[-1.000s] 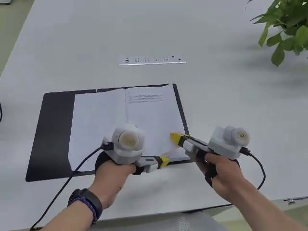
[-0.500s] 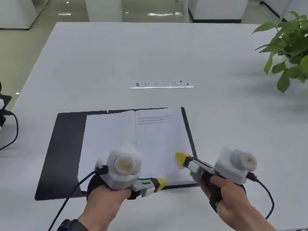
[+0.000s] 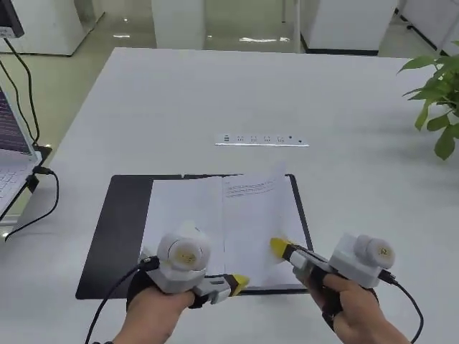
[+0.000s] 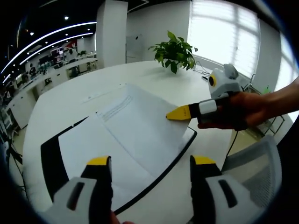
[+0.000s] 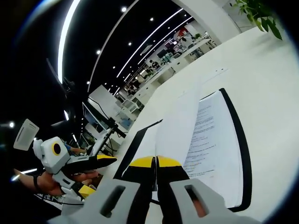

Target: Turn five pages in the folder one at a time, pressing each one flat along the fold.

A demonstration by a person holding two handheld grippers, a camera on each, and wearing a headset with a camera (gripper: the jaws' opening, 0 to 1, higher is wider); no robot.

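Folder (image 3: 115,236) lies open and flat on the white worktop (image 3: 179,93). Its bare black cover shows on the left, with white sheets across its middle and right half. The right tongs (image 3: 279,247) are over the folder's lower right corner, tips squeezed together on the free edge of one page (image 3: 262,218). In the right gripper view the two yellow tips sit almost touching, with that page rising from between them. The page is bowed up off the folder's right half, where a sheet with printed lines lies flat under it. The left tongs (image 4: 151,161) are at the folder's near edge, just beside the fold, with the jaws spread wide and nothing in them. In the left gripper view the folder's near edge runs across the gap between the tips. The right tongs' yellow tip shows there too, touching the lifted page at the folder's right side. Both are hand-held, the hands just off the folder's near edge. A socket strip (image 3: 262,140) is set in the worktop beyond the folder's far edge, apart from it. A plant (image 3: 439,93) is well off past the folder's right side, and a laptop (image 3: 11,147) is well off to the folder's left.
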